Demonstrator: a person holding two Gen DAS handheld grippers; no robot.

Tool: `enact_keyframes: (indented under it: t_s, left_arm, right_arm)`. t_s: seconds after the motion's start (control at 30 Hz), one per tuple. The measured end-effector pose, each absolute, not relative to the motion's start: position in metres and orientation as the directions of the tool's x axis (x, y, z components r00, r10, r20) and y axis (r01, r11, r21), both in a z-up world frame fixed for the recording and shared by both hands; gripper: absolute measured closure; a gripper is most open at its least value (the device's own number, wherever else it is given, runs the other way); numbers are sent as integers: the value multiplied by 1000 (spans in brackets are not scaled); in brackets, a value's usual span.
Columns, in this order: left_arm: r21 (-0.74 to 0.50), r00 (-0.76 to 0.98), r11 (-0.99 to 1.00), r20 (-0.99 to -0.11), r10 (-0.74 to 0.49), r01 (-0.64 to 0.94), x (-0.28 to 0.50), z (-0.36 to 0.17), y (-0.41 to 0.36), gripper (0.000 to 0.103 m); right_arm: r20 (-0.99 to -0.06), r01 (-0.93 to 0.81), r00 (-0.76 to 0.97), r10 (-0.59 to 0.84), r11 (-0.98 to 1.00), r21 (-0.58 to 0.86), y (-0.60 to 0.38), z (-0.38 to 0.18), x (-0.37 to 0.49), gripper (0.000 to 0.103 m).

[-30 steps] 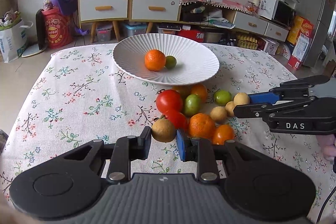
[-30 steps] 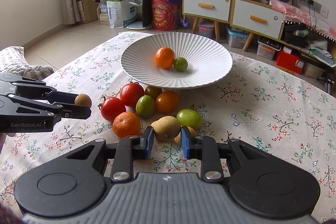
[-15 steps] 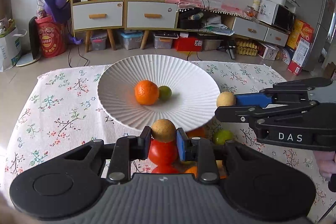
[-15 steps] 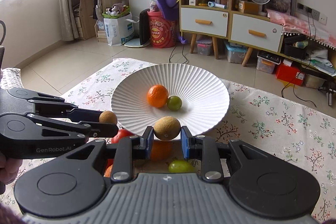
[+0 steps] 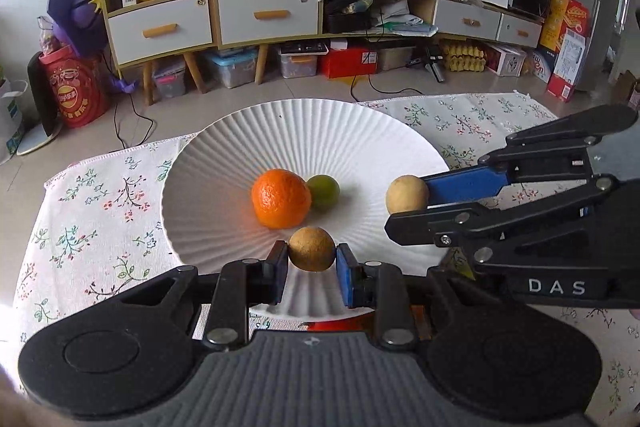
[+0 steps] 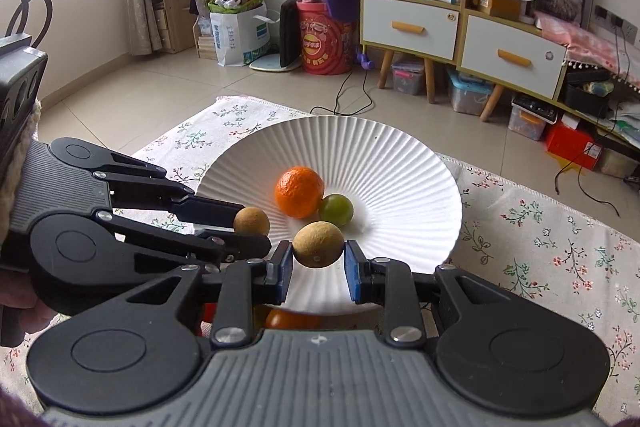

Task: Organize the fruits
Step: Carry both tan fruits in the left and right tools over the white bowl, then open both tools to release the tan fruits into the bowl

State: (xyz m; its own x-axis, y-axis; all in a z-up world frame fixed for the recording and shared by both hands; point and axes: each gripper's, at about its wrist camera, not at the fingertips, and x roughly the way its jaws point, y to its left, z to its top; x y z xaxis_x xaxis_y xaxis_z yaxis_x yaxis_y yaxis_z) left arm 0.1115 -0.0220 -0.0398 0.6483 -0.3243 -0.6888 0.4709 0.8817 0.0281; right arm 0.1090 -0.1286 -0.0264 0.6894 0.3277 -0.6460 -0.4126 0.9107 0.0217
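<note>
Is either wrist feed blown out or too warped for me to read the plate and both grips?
Right wrist view: window glare top left, but the plate and the brown fruit in the right gripper read sharp. Left wrist view: even light, fisheye bends the cabinets; the left gripper and its fruit are crisp.

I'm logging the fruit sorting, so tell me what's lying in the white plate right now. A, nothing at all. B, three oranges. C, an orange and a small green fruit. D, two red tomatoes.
C: in the white plate lie only an orange and a small green fruit; the two brown fruits over it are each clamped in a gripper, the left gripper and the right gripper, not set down.
</note>
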Motion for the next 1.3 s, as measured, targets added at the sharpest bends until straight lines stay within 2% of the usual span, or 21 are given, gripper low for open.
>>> enact_keyframes:
  t_s: [0.1, 0.97, 1.03, 1.3]
  left_arm:
    - [64, 647, 866, -693, -318, 495, 115, -43, -26, 81]
    - [46, 650, 870, -684, -331, 491, 139, -51, -30, 80]
    - [51, 650, 870, -686, -327, 491, 139, -50, -30, 78]
    - [51, 651, 874, -689, -320, 484, 130, -41, -26, 53]
  right_arm:
    - [-654, -402, 683, 325, 915, 35, -131, -29, 117, 78]
    - [-672, -336, 648, 358, 927, 170, -141, -43, 148, 76]
    - [-672, -337, 649, 357, 927, 167, -140, -41, 146, 75]
    - [-656, -297, 671, 344, 936, 187, -148, -27, 138, 53]
